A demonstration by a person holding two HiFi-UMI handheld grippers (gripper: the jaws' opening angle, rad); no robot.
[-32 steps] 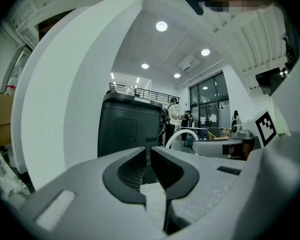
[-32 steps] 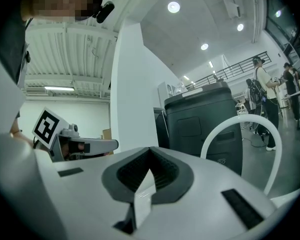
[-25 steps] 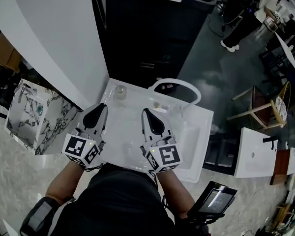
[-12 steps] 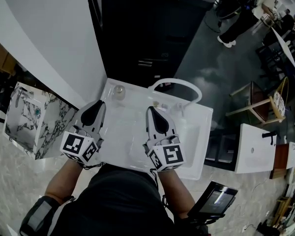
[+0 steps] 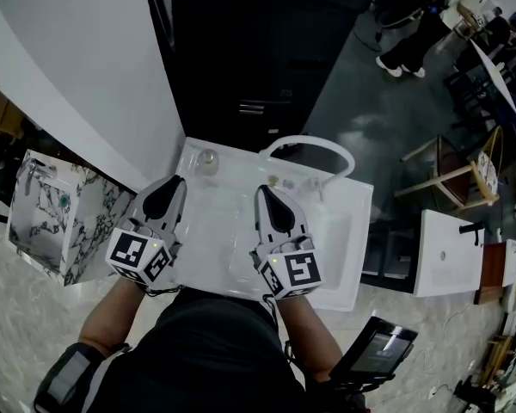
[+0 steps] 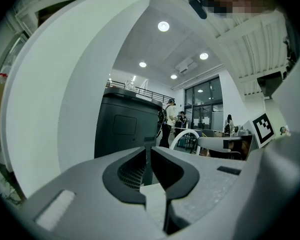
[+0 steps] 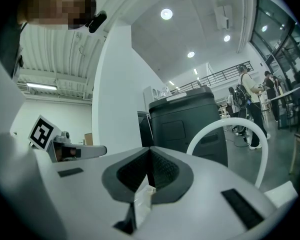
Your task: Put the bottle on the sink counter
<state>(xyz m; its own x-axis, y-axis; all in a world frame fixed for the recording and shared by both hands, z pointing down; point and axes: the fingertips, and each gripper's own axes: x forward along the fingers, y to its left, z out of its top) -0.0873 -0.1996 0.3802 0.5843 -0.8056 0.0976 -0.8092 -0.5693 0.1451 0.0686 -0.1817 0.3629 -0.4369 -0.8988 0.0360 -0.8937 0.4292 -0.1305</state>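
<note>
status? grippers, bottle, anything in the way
Left gripper and right gripper both shut, empty, over the sink. Clear bottle sits on its back left corner. Nothing blocking.

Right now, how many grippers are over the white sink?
2. The left gripper is at the left edge of the sink, the right gripper over its middle. Both have jaws shut with nothing between them. None seems hidden.
</note>
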